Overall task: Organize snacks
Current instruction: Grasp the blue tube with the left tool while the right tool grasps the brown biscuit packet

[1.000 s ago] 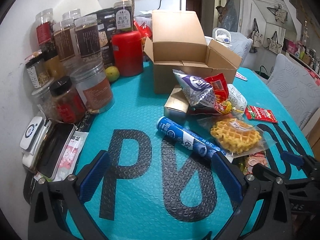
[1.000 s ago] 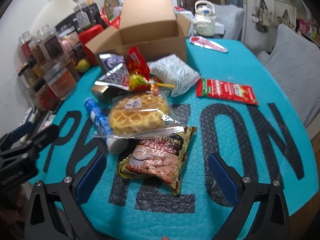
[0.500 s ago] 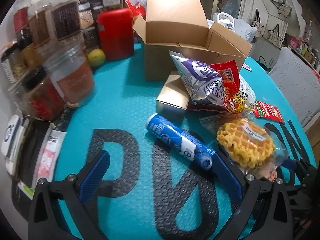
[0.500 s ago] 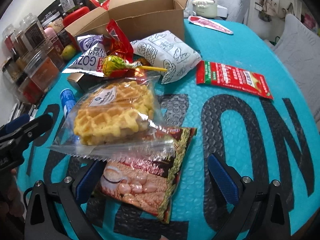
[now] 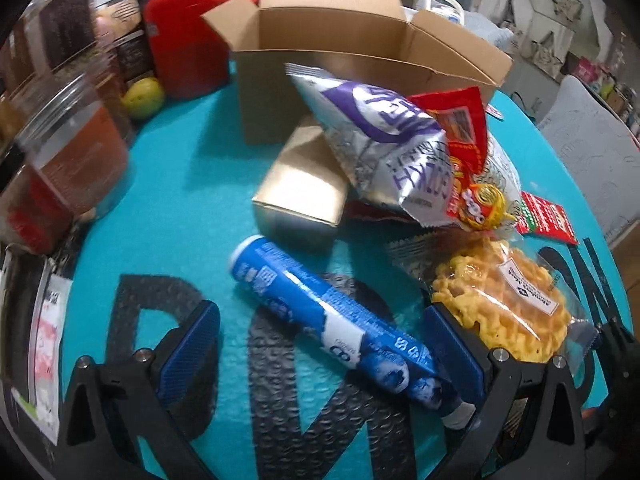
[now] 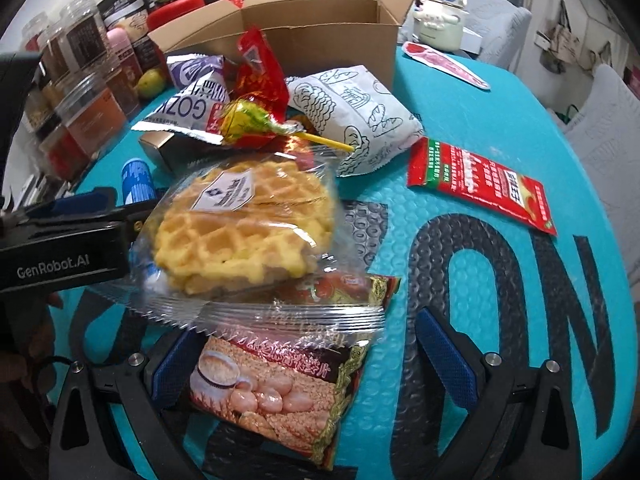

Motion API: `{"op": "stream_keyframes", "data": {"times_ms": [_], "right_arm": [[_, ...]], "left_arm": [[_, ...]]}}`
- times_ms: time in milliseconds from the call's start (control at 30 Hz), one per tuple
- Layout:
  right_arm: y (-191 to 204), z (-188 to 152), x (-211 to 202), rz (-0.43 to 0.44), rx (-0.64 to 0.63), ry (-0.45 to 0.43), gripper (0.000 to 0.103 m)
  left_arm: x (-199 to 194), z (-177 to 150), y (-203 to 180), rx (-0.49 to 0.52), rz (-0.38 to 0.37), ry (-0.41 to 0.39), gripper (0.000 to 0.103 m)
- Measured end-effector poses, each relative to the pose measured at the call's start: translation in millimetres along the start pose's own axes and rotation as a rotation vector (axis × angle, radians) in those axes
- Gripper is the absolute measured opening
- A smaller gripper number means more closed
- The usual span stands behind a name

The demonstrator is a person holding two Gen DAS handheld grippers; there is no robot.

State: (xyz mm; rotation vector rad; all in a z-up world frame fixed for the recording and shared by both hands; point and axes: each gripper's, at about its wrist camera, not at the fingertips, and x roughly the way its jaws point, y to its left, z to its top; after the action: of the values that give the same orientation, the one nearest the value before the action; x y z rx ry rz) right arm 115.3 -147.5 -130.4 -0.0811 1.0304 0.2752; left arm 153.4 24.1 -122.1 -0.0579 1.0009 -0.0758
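Note:
My left gripper (image 5: 320, 340) is open, its blue pads on either side of a blue tube-shaped snack pack (image 5: 332, 320) that lies on the teal mat. My right gripper (image 6: 316, 354) is open around a cereal snack bag (image 6: 280, 376). A wrapped waffle (image 6: 244, 220) lies partly on that bag; it also shows in the left wrist view (image 5: 504, 312). Behind are a purple-silver bag (image 5: 380, 136), a red packet (image 5: 460, 128), a lollipop (image 6: 248, 120), a white bread bag (image 6: 352, 112), a small gold box (image 5: 300, 188) and an open cardboard box (image 5: 340, 40).
Jars (image 5: 68, 152), a red canister (image 5: 184, 44) and a yellow-green fruit (image 5: 144, 96) line the left side. A flat red sachet (image 6: 480, 184) lies on the right of the mat. A white kettle (image 6: 440, 8) stands behind the box. A grey chair (image 5: 588, 168) is at right.
Both grippers have moved forward and down. The left now straddles the blue tube; the right now straddles the cereal bag. Both stay open.

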Motion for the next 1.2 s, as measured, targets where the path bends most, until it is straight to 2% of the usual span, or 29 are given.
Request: {"op": "stream_keyframes", "data": {"times_ms": [100,167,200,300,367,433,500,567,600,700,767,933,1067,1200], "right_arm": [[0,2,1,0.001,-0.01,0.004,0.103],[1,3,3,-0.001,-0.017,0.006,0.103],[1,3,3,-0.003,-0.021,0.008,0.103],[2,4,4,-0.008,-0.029,0.014,0.103],[2,5,5,-0.007,-0.031,0.018,0.103],[1,4,4,-0.005,-0.029,0.015,0.103],[0,3,3,-0.016,-0.028,0.01,0.1],[-1,0,0,-0.036,-0.025,0.003,0.09],[-2,-2,-2,-0.052,-0.022,-0.001,0.086],[-4,-4,-8,-0.063,0.0,-0.002,0.064],[-5,-4,-10,-0.061,0.019,0.006,0.058],[-3,-4,-13,-0.063,0.009,0.043,0.053],[1,0,-14,-0.055,-0.012,0.089,0.051],[3,1,-13,-0.047,-0.046,0.114,0.05]], "left_arm": [[2,-3,-7,0.071,0.042,0.013,0.098],[8,-5,-6,0.08,0.023,0.047,0.092],[7,-7,-7,0.084,0.021,0.028,0.091],[1,-12,-9,0.116,0.014,0.009,0.078],[-4,-15,-12,0.134,0.005,0.005,0.062],[-10,-18,-13,0.15,-0.005,0.005,0.052],[-18,-24,-11,0.166,-0.01,0.004,0.044],[-25,-33,-14,0.181,-0.008,0.002,0.034],[-29,-36,-13,0.192,-0.01,0.001,0.032],[-36,-41,-7,0.211,-0.013,0.011,0.029],[-33,-43,-9,0.213,-0.018,0.028,0.028],[-27,-36,0,0.248,-0.021,0.071,0.028],[-25,-33,2,0.268,-0.07,0.126,0.028],[-23,-30,-3,0.345,-0.066,0.174,0.028]]}}
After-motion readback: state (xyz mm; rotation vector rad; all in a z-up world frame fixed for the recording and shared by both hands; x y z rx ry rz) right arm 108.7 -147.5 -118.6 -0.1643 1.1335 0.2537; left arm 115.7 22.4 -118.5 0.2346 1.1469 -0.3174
